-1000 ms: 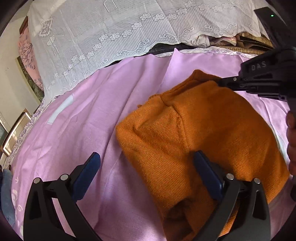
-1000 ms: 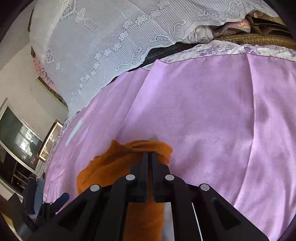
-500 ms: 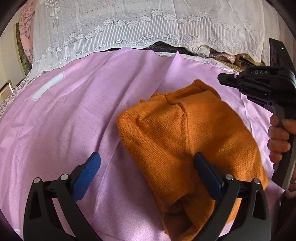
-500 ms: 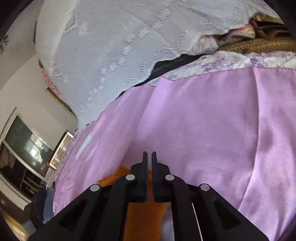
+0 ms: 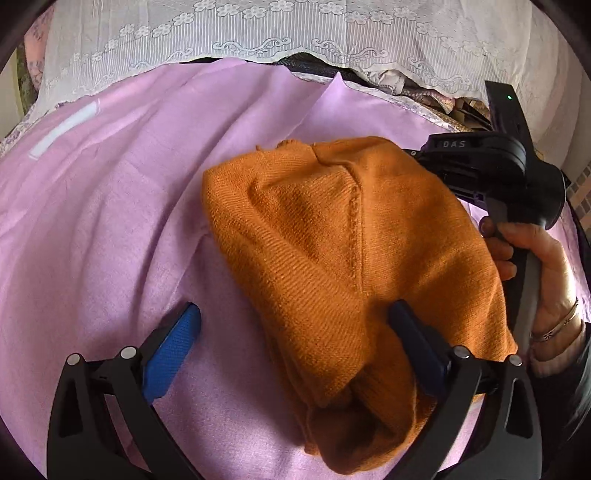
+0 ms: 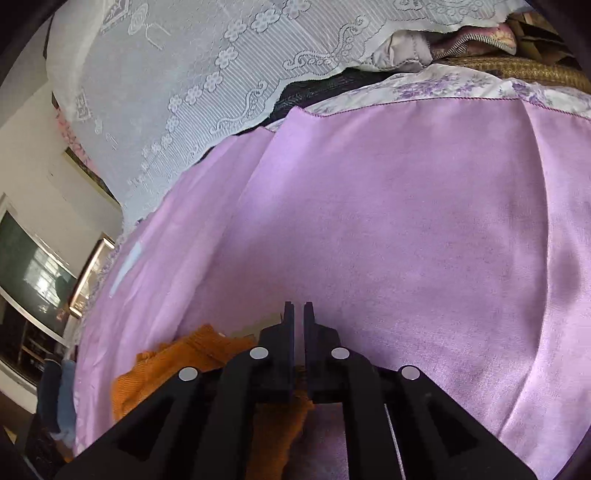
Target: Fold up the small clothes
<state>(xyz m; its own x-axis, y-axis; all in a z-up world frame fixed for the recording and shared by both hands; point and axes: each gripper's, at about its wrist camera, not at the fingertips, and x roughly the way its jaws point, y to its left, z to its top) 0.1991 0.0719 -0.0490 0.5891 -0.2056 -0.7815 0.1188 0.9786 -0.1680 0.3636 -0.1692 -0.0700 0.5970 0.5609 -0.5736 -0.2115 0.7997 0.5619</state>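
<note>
Left wrist view: An orange knitted garment (image 5: 332, 254) is being shown lying folded over on a lilac sheet (image 5: 110, 221), toward the sheet's right-hand side and well short of the far edge, where a white lace cover (image 5: 295, 33) is hanging. The left gripper (image 5: 291, 328) is being held with its blue-padded fingers (image 5: 173, 343) spread wide; the left pad is standing over bare sheet, the right pad is lying against the knit's near end, and nothing is being pinched. At the garment's far right corner the right gripper (image 5: 417, 157) is being carried by a hand (image 5: 535, 266), its tips hidden behind the knit.

Right wrist view: The right gripper (image 6: 299, 314) is being seen with its jaws drawn together to a thin slit and no cloth between the visible tips; the orange knit (image 6: 177, 362) is lying below and to the left of them.

The step in hand is judged to be a pause between folds, the bundle being uneven. The next move is judged to call for an edge being pinched and carried across, with the layers kept from slipping.
</note>
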